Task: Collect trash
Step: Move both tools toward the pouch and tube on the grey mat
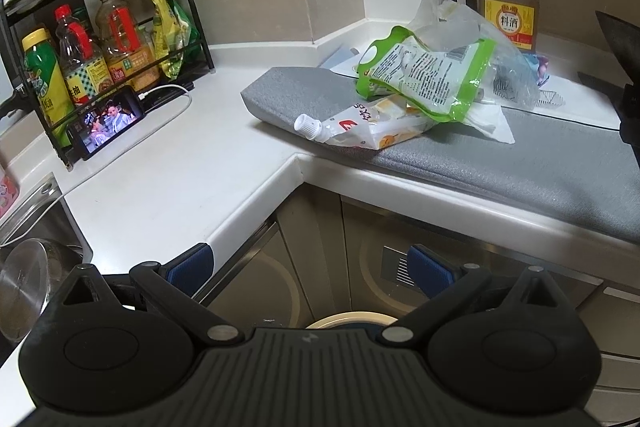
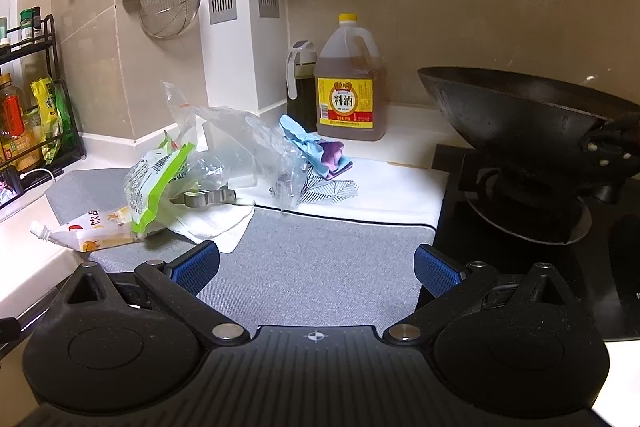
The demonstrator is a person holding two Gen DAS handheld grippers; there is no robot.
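Note:
A pile of trash lies on a grey mat (image 1: 540,163) on the white counter: a green-edged pouch (image 1: 424,75), a white spouted drink pouch (image 1: 360,127), clear plastic bags (image 1: 460,19) and a white tissue (image 1: 492,123). The right wrist view shows the same pile: green pouch (image 2: 156,183), spouted pouch (image 2: 88,231), clear bags (image 2: 248,143), tissue (image 2: 216,223). My left gripper (image 1: 310,267) is open and empty, held off the counter's front edge, short of the pile. My right gripper (image 2: 316,267) is open and empty above the grey mat (image 2: 320,267), right of the pile.
A black wok (image 2: 528,115) sits on the stove at right. A cooking-wine jug (image 2: 350,87) and a dark dispenser (image 2: 302,87) stand at the back wall. A bottle rack (image 1: 100,39) and a phone (image 1: 108,119) stand at left. A sink (image 1: 36,227) lies lower left.

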